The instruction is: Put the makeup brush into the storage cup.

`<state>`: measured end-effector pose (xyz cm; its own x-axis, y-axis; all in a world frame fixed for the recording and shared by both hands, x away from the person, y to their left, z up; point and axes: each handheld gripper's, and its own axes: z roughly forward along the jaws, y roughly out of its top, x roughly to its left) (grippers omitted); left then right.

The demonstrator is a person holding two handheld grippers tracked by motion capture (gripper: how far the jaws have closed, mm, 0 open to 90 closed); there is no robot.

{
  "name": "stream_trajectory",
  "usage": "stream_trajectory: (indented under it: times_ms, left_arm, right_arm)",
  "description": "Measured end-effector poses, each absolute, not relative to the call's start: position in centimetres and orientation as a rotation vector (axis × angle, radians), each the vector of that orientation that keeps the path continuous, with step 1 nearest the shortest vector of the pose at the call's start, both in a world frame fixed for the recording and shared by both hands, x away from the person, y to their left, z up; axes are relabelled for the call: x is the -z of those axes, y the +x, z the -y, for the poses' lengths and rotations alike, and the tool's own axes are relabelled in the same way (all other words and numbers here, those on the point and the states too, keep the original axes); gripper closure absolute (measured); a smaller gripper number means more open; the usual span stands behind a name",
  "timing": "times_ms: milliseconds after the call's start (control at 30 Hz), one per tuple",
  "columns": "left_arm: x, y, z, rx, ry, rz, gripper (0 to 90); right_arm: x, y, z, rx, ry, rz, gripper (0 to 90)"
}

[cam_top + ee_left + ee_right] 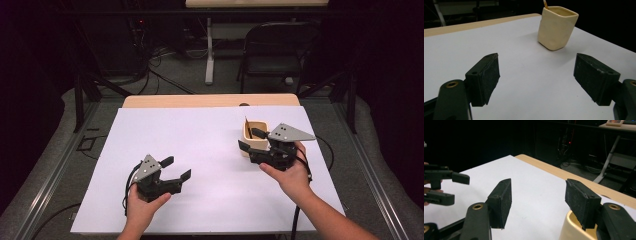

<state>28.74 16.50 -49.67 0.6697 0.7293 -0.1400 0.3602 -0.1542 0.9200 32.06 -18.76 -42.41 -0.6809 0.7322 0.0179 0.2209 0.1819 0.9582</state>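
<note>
A cream square cup (252, 137) stands on the white board (210, 150) at the right, with a thin wooden stick (247, 122) leaning in its far left corner. My right gripper (250, 140) is open at the cup. One jaw hangs over the cup's mouth and the other is outside its left wall, and neither pad presses on it. In the right gripper view the cup's rim (571, 227) lies under the right-hand jaw. My left gripper (176, 168) is open and empty low at the board's left. Its own view faces the cup (556, 27) and the stick (545, 4).
The wooden table edge (210, 100) runs along the board's far side. Beyond it are a black chair (272, 47), a white table leg (209, 50) and floor cables. The left gripper (446, 187) shows at the left of the right gripper view.
</note>
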Motion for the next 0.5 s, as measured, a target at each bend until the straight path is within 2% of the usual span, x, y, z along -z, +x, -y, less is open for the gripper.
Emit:
stream_trajectory:
  times_ms: [500]
  left_arm:
    - [49.7, 28.7, -16.4, -0.408, 1.764, -0.871, 20.7]
  right_arm:
    - [45.4, 31.0, 18.7, -1.497, 0.915, -2.023, 39.0]
